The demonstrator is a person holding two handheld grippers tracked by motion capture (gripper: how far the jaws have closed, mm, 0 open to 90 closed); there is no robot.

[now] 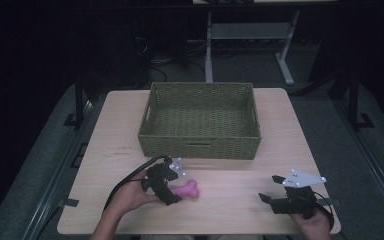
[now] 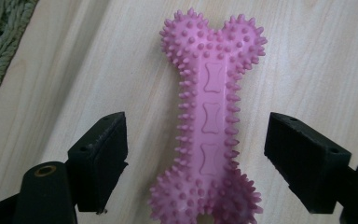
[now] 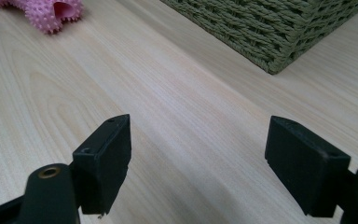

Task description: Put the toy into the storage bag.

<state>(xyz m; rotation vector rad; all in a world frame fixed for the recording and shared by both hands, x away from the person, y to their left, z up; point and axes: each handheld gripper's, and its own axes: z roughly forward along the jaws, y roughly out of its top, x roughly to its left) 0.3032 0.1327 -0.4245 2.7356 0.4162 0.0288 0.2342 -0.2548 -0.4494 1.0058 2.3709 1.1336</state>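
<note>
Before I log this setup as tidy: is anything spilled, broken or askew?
Nothing stands out. The pink bone toy lies flat and whole on the table, between the left gripper's open jaws. The basket sits square, undamaged.

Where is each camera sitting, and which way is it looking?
High view: above the near edge of the table, looking forward and down at the basket; forearms, left gripper and right gripper show.
Left gripper view: on that gripper, looking down at the pink bone toy between open jaws.
Right gripper view: low, looking across bare wood; open jaws show.
All three share the toy and the basket.
</note>
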